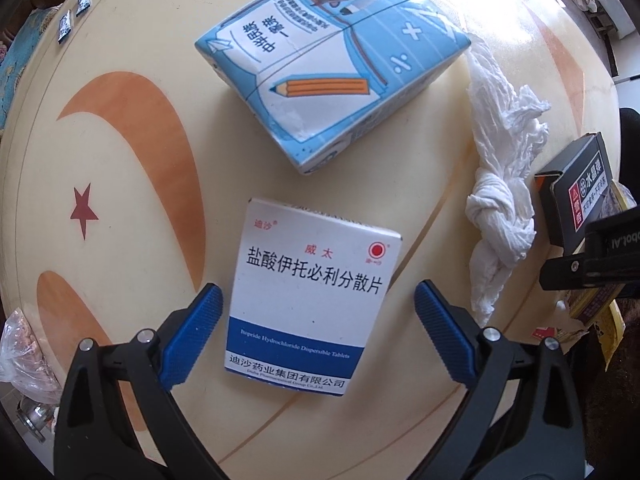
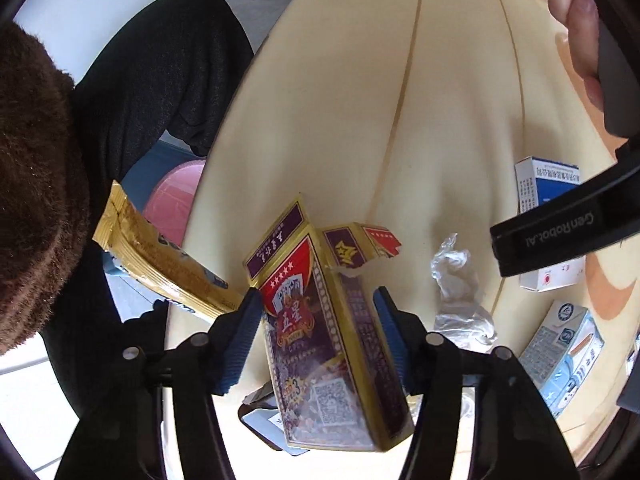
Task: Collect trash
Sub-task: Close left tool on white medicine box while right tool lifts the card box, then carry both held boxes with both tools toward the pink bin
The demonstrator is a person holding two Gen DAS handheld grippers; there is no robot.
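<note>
A white and blue medicine box point(image 1: 304, 296) lies flat on the cream table point(image 1: 132, 240). My left gripper point(image 1: 318, 290) points down over it, open, one blue pad on each side of the box and apart from it. In the right wrist view a purple and gold playing-card box point(image 2: 332, 340) with a torn-open flap stands tilted between the pads of my right gripper point(image 2: 318, 300), which press on both its sides. Trash nearby: a twisted white tissue point(image 1: 500, 184), crumpled clear plastic point(image 2: 456, 280) and a gold snack packet point(image 2: 160, 260) at the table's edge.
A blue tissue pack point(image 1: 332, 64) lies beyond the medicine box, a black box point(image 1: 576, 200) at the right. Two small sachets point(image 1: 72, 12) sit far left, a plastic bag point(image 1: 24, 352) at the near-left rim. A pink stool point(image 2: 172, 200) and a person's dark clothing are beside the table.
</note>
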